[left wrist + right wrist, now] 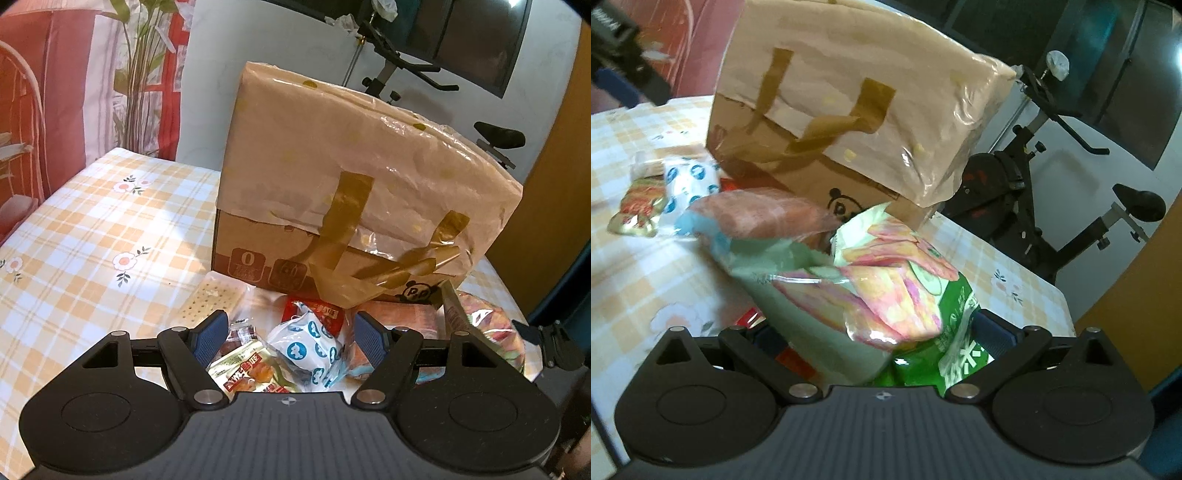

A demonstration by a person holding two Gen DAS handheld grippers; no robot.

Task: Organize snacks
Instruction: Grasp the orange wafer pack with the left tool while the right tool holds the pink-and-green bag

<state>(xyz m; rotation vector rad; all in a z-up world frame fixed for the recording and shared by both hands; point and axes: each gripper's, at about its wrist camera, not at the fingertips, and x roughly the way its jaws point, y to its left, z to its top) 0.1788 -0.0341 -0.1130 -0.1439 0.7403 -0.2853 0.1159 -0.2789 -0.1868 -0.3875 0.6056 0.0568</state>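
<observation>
This is a home, a lived-in room rather than a shop or lab. A table [92, 229] at the lower left of the left wrist view wears a checked orange-and-white cloth printed with small flowers. Behind it, upper left, hangs a red and pink curtain [55, 92] with a tall green plant [142, 74] beside it. An exercise bike [1052, 206] stands at the right of the right wrist view, against a white wall, with a dark screen [476, 40] above it at the upper right. A taped cardboard box [354, 184] and loose snack packets [306, 347] sit on the table.
</observation>
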